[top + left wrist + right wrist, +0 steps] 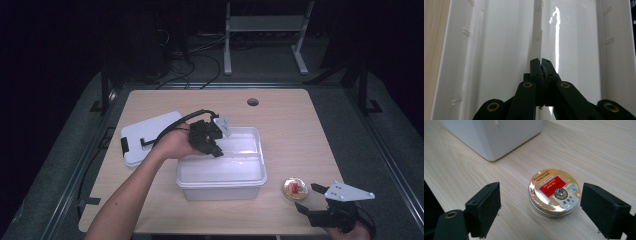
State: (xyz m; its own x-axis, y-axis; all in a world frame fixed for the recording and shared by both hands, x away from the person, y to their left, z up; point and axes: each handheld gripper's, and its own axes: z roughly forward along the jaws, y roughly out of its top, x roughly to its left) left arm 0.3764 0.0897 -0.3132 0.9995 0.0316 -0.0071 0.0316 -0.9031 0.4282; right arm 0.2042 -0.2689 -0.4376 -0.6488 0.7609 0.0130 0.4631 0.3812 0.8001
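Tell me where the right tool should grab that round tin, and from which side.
Grip the round tin across its low side wall, coming down from above and in front. It lies flat on the table, lid up, between the open jaws of the right tool, so opposite rim points suit.

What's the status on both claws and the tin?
Left claw shut on the white bin's wall. Right claw open, straddling the round tin, pads clear of it. Tin flat on the table, beside the bin; nothing in the way.
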